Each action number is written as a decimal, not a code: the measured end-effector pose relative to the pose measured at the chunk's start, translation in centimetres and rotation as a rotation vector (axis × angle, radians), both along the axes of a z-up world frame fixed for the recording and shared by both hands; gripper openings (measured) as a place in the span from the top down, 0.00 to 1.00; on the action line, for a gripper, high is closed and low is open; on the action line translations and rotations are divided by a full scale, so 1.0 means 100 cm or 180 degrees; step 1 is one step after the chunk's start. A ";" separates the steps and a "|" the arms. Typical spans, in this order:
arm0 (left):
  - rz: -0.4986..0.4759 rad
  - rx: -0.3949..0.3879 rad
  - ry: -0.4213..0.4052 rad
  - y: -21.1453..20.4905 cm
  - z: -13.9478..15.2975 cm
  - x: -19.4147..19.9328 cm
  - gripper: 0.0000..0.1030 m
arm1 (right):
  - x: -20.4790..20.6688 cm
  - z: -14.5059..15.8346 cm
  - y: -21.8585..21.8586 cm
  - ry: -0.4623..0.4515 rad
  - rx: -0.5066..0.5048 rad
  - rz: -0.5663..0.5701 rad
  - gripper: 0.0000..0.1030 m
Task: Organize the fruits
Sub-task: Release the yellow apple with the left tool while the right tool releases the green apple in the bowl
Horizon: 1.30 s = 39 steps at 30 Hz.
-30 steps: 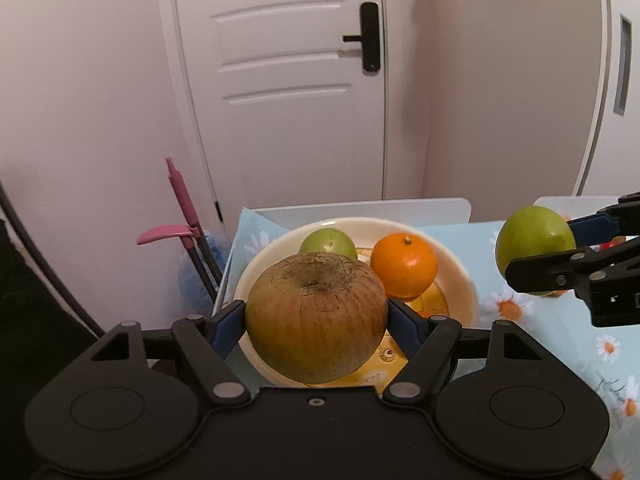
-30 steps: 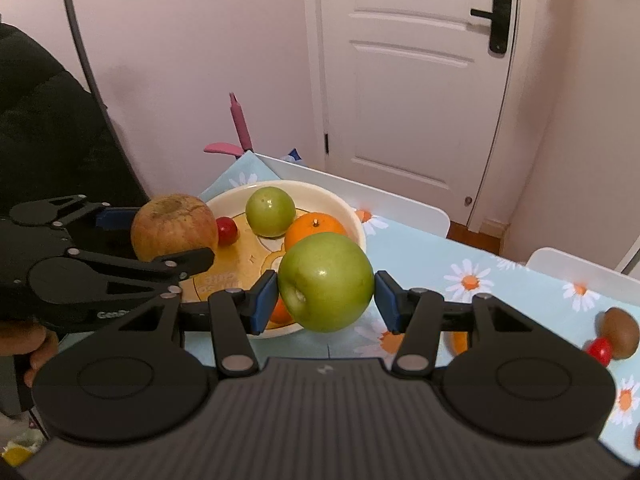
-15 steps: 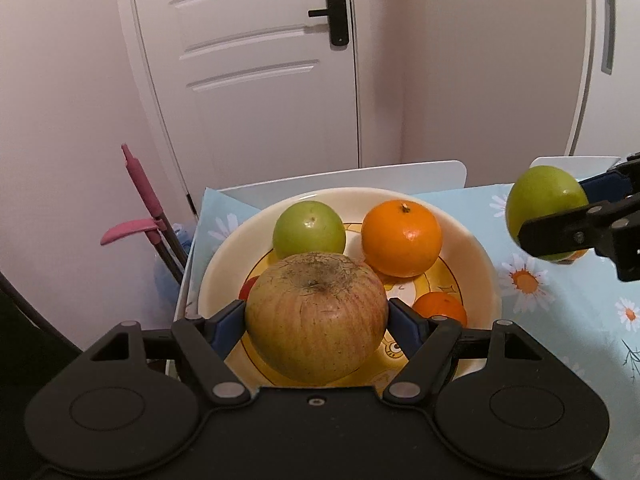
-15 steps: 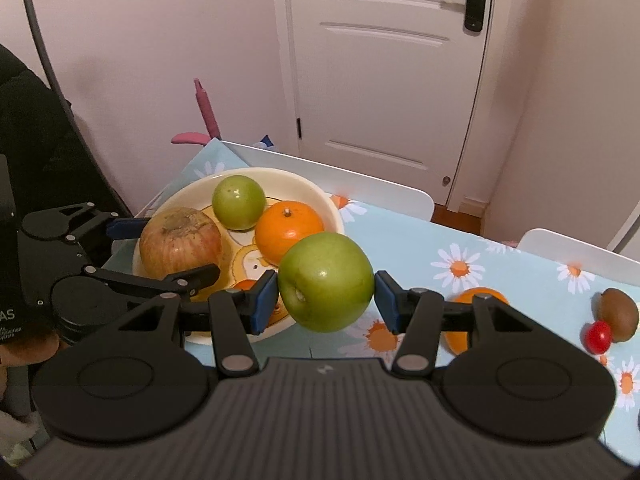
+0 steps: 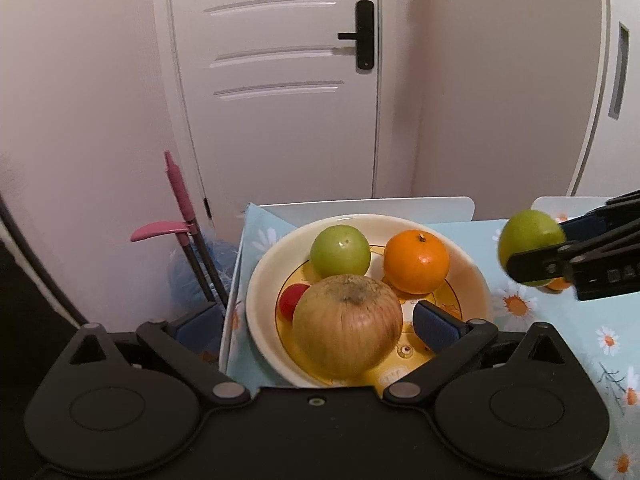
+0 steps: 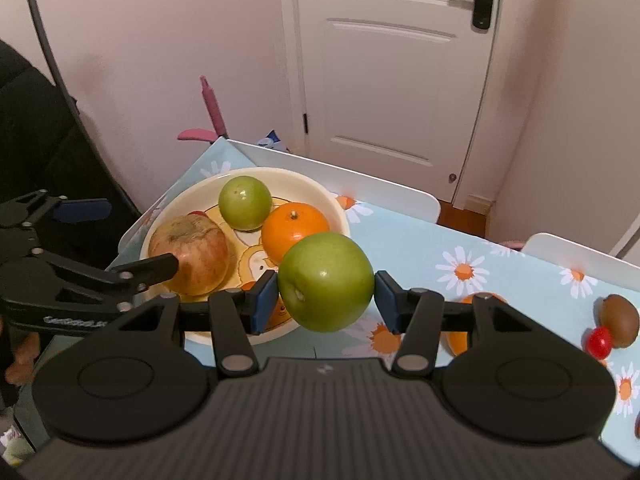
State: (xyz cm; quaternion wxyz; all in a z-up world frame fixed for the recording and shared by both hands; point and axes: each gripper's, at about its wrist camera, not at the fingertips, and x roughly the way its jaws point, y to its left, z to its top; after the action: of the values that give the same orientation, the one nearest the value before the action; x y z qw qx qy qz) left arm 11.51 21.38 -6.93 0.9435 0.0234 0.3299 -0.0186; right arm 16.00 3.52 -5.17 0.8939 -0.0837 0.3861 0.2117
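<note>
A brownish-red apple (image 5: pixel 347 332) rests in the cream bowl (image 5: pixel 474 280) on the left end of the table. My left gripper (image 5: pixel 316 326) straddles it with jaws opening, and both blue pads stand clear of the fruit. The bowl also holds a small green apple (image 5: pixel 340 251), an orange (image 5: pixel 416 262) and a cherry tomato (image 5: pixel 291 305). My right gripper (image 6: pixel 325 300) is shut on a large green apple (image 6: pixel 326 282), held above the bowl's (image 6: pixel 312 184) near right rim. The right wrist view shows the left gripper (image 6: pixel 122 236) at the bowl's left side.
On the daisy-print tablecloth (image 6: pixel 420 240) to the right lie a kiwi (image 6: pixel 619 322), a cherry tomato (image 6: pixel 599 342) and an orange (image 6: pixel 456 340) partly hidden by my right finger. White chair backs (image 6: pixel 360 184) line the far edge. A pink-handled broom (image 5: pixel 180 188) leans left of the table.
The left jaws have spread wide and let go of the brownish apple, which now sits in the bowl. The right gripper still holds the green apple in about the same place.
</note>
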 end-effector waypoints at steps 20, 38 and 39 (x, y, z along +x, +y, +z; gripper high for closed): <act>0.0293 0.0014 0.0108 -0.013 0.001 -0.046 0.00 | 0.019 -0.038 0.023 0.0001 -0.0044 0.0496 0.31; 0.0376 0.0056 -0.0013 -0.021 0.022 -0.059 0.00 | -0.008 -0.002 0.000 -0.0147 0.0062 0.0202 0.00; 0.0376 0.0059 -0.0028 -0.022 0.025 -0.060 0.00 | -0.011 0.002 -0.001 -0.0161 0.0072 0.0185 0.00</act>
State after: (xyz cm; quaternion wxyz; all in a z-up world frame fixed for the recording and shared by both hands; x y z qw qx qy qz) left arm 5.49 19.19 -4.43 0.9442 0.0127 0.3267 0.0404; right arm 14.94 3.38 -5.01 0.8977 -0.0902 0.3584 0.2398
